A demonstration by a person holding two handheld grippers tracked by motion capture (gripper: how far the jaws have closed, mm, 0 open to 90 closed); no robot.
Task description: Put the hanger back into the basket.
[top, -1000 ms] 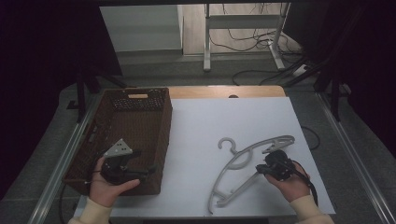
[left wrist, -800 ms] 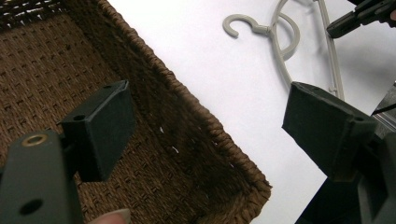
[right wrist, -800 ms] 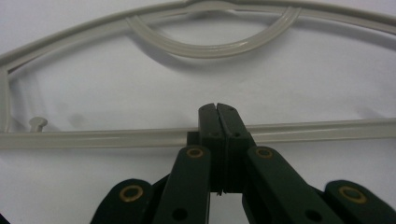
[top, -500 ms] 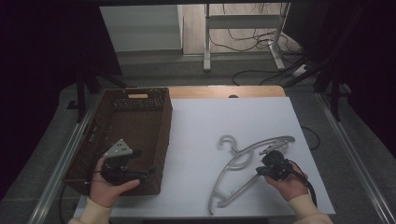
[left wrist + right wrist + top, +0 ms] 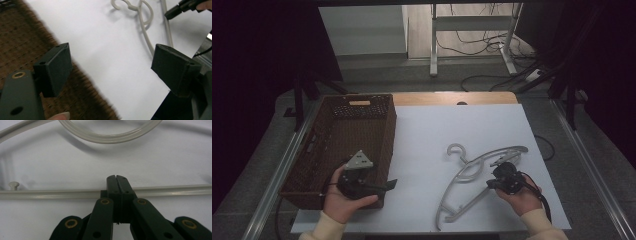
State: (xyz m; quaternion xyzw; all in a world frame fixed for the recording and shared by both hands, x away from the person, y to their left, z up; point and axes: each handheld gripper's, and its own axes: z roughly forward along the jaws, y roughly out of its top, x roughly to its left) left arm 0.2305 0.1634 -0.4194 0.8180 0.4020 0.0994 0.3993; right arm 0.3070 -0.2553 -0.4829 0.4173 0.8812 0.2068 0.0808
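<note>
A white table (image 5: 427,130) is seen with a brown wicker basket (image 5: 362,125) at its left and a pale plastic hanger (image 5: 472,170) lying flat toward its right. The hanger's straight bar is clamped by the right gripper (image 5: 116,178), its jaws pressed together. The left gripper (image 5: 389,185) is held at the basket's near corner, jaws spread and empty. The grasping step is judged done; a lift toward the basket is called for next
</note>
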